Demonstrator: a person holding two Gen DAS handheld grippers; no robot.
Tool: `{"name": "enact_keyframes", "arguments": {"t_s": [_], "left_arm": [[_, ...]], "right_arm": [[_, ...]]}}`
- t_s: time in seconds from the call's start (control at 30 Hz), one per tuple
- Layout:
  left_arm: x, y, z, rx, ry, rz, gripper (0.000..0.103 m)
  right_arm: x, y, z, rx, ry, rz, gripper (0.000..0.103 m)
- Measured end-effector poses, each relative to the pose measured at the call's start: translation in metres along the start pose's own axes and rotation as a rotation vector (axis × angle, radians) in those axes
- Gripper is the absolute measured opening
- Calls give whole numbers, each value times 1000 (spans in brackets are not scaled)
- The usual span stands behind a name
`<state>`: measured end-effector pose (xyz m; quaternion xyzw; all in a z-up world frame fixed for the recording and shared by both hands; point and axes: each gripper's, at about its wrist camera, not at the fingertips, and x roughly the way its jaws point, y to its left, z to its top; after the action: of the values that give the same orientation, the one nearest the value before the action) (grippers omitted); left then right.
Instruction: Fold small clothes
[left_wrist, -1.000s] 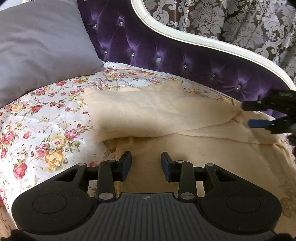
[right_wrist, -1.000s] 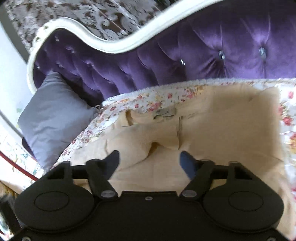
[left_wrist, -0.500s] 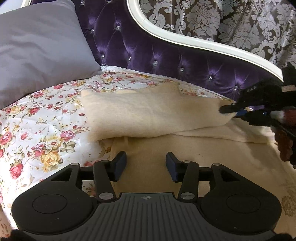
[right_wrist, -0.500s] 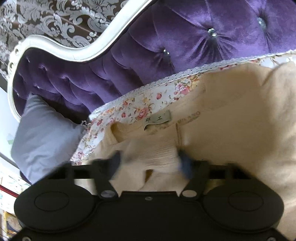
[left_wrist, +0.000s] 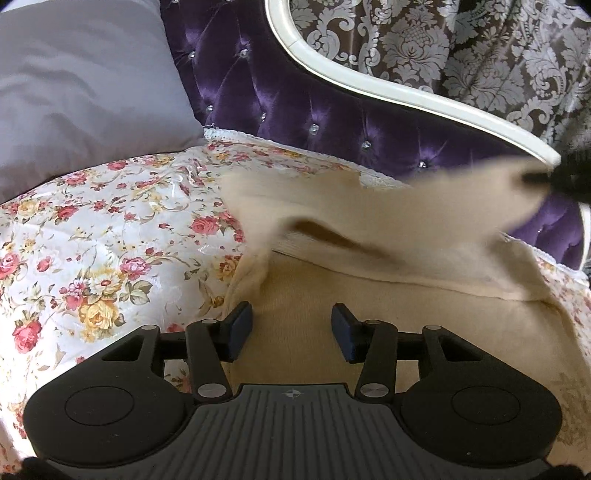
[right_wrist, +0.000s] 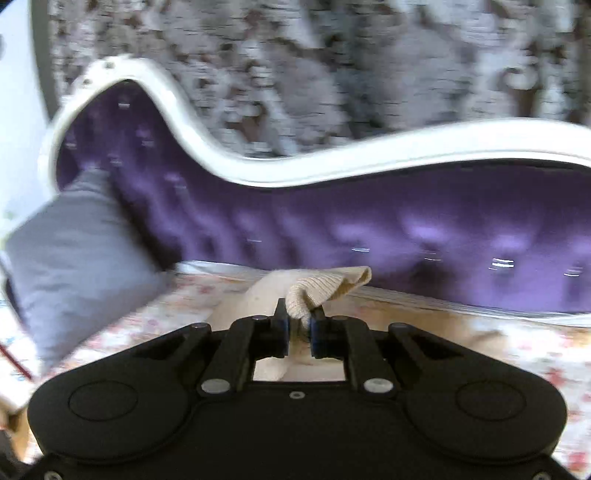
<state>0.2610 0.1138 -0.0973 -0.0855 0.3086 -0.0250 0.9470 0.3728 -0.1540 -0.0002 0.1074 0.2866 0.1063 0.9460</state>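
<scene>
The cream sweater (left_wrist: 388, 314) lies spread on the floral bedspread (left_wrist: 92, 240), toward the bed's right side and close to the headboard edge. One part of it, seemingly a sleeve with a ribbed cuff (right_wrist: 325, 286), is lifted off the bed and stretches up to the right, where it blurs. The right claw (right_wrist: 299, 328) has its jaws nearly together, pinching that ribbed cuff, which bunches up and pokes out above the fingertips. In the left wrist view this claw (left_wrist: 565, 177) shows only as a dark smear at the right edge, raised in front of the headboard.

The left claw (left_wrist: 291, 328) hangs low over the sweater's flat body near the bed's near edge, jaws spread wide with nothing between them; whether its pads touch the knit I cannot tell.

Behind the sweater runs the purple tufted headboard (left_wrist: 295, 96) with its curved white frame (left_wrist: 369, 77), and damask wallpaper (left_wrist: 461, 44) beyond. A grey pillow (left_wrist: 81, 81) leans at the bed's far left corner, well apart from the sweater. The right wrist view is heavily blurred, so the bedspread's pattern there is faint.
</scene>
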Motion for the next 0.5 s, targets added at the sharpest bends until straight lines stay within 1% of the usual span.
{"name": "enact_keyframes", "arguments": {"t_s": [0.07, 0.13, 0.23, 0.33, 0.43, 0.47, 0.5], "left_arm": [[1, -1, 0, 10, 1, 5, 46], [2, -2, 2, 26, 9, 10, 46], [4, -3, 11, 46, 27, 40, 46], [11, -3, 21, 37, 31, 83, 46], [25, -6, 29, 95, 59, 163, 47], [29, -2, 30, 87, 62, 196, 48], [29, 9, 31, 35, 42, 227, 48]], "right_arm": [[10, -17, -12, 15, 57, -27, 19], [19, -26, -23, 26, 89, -49, 19], [25, -31, -34, 43, 108, -48, 19], [22, -30, -39, 37, 114, -47, 19], [19, -31, -40, 40, 111, -33, 19], [19, -32, -41, 39, 111, -32, 19], [18, -34, -43, 38, 112, -35, 19]]}}
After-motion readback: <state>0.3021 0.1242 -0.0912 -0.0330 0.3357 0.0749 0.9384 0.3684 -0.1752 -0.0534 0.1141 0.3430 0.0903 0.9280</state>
